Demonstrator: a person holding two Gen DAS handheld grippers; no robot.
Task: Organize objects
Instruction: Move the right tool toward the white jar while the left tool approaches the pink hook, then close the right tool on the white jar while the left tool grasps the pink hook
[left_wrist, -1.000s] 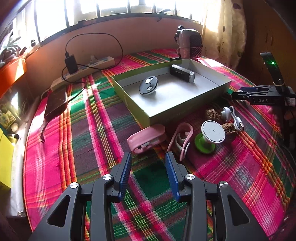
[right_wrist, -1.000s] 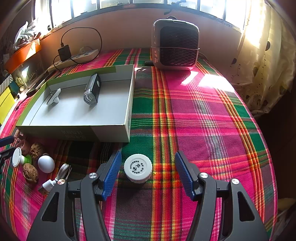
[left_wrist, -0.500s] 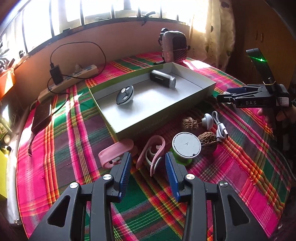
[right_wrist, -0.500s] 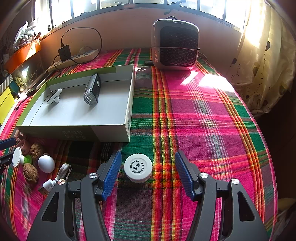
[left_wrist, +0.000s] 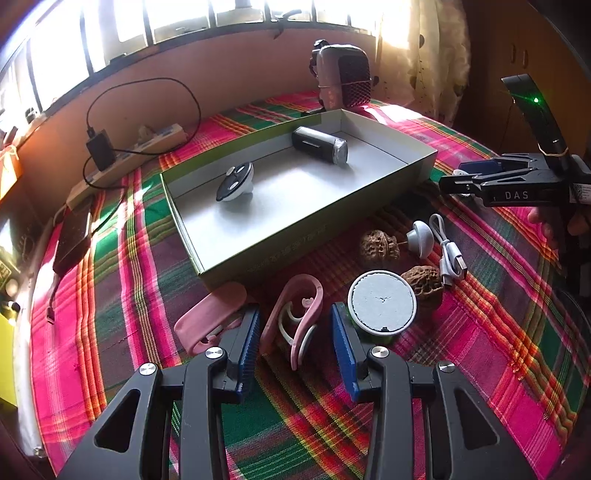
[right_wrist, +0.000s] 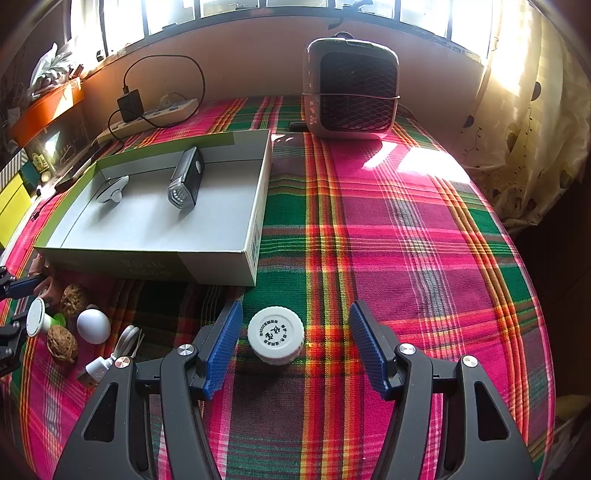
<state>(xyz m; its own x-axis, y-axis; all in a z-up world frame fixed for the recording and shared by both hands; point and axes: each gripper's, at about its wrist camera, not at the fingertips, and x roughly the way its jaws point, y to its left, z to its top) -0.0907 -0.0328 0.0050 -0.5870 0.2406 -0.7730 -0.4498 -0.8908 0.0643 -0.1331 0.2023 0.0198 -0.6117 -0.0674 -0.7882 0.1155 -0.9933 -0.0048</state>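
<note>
Two grippers we logged, left gripper (left_wrist: 294, 343) fingers spread around pink ear-hook clip (left_wrist: 295, 317), right gripper (right_wrist: 294, 345) fingers spread wide around white bottle cap (right_wrist: 276, 339), box (right_wrist: 255, 225) beyond.

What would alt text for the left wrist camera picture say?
An open left gripper straddles a pink ear-hook clip on a plaid cloth. Behind it, an open box holds a black lamp.
</note>
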